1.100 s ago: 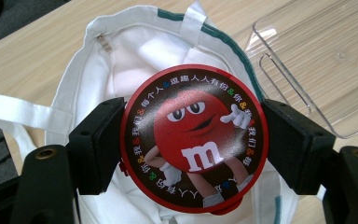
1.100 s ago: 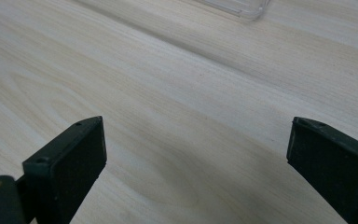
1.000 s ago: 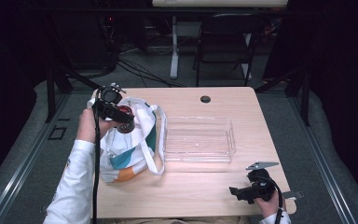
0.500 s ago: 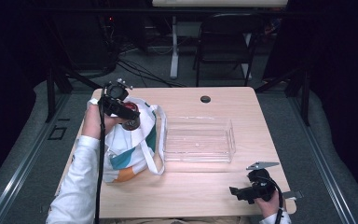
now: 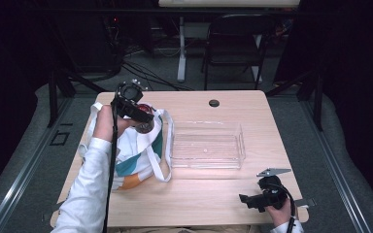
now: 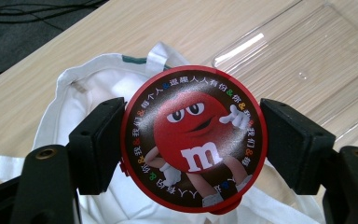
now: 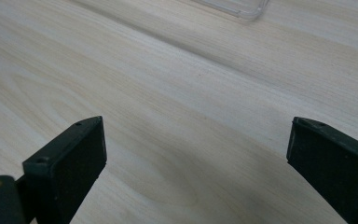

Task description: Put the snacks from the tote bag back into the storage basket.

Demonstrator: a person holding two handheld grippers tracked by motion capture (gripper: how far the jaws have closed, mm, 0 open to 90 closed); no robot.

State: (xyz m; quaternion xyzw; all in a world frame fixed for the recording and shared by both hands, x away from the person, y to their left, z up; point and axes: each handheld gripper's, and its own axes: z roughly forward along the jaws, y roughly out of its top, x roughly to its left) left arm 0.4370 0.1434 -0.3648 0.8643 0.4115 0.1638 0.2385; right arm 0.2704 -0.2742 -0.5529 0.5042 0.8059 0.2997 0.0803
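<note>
My left gripper is shut on a round red tin whose lid bears a red cartoon character. It holds the tin above the open mouth of a white cloth bag. From the high view the left gripper and the red tin hang over the white bag at the table's left. A clear plastic tray lies empty just right of the bag. My right gripper rests open near the front right edge, and in its own view the right gripper spans bare wood.
The wooden table has a black cable hole near its far edge. A folding chair and desk legs stand behind the table. The tray's corner shows at the top of the right gripper view.
My left gripper has carried the red tin up and toward the far side of the bag. The right gripper has stayed still.
</note>
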